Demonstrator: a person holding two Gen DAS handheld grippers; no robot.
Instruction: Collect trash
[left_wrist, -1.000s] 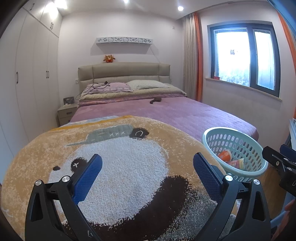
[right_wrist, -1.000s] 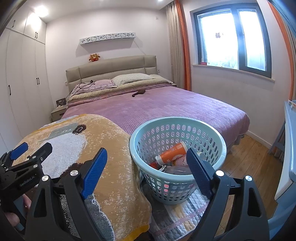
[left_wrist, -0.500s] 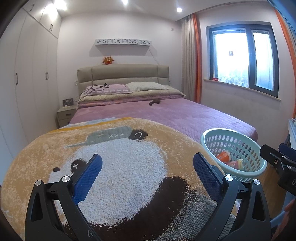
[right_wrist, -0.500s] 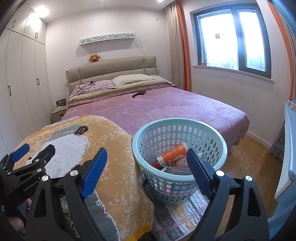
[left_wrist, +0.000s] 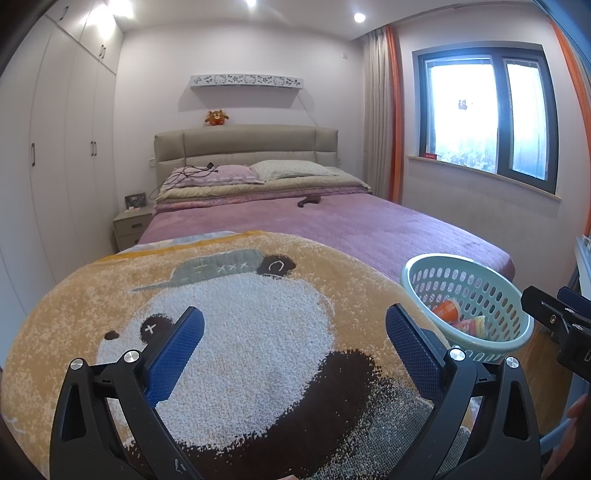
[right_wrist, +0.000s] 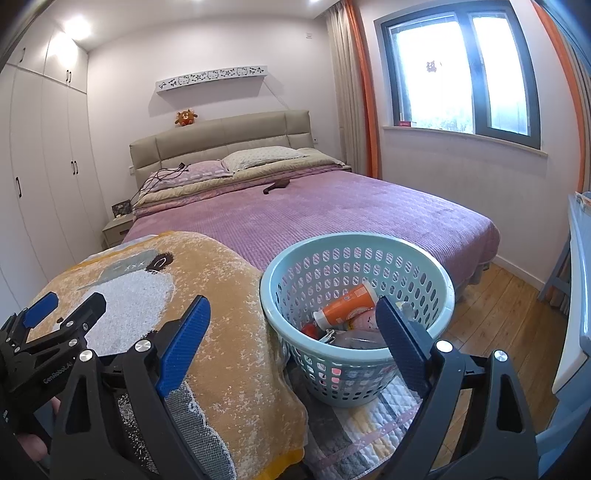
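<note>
A pale green perforated basket (right_wrist: 356, 243) stands on the floor at the foot of the bed; it also shows in the left wrist view (left_wrist: 424, 264). It holds an orange bottle (right_wrist: 347, 305), a clear bottle (right_wrist: 360, 338) and other bits of trash. My right gripper (right_wrist: 293, 332) is open and empty, just above the basket's near rim. My left gripper (left_wrist: 293, 345) is open and empty over the panda blanket (left_wrist: 240, 325). A dark object (left_wrist: 309, 201) lies on the purple bedspread (left_wrist: 351, 229) far ahead.
The panda blanket (right_wrist: 207, 295) drapes over the bed's foot beside the basket. A nightstand (left_wrist: 131, 225) and white wardrobes (left_wrist: 55, 147) are at left. A window (right_wrist: 461, 70) and wooden floor (right_wrist: 509, 314) are at right. A quilted mat (right_wrist: 369, 417) lies under the basket.
Both grippers have shifted slightly; the basket sits a little lower and more rightward in the views. Both stay open and empty.
</note>
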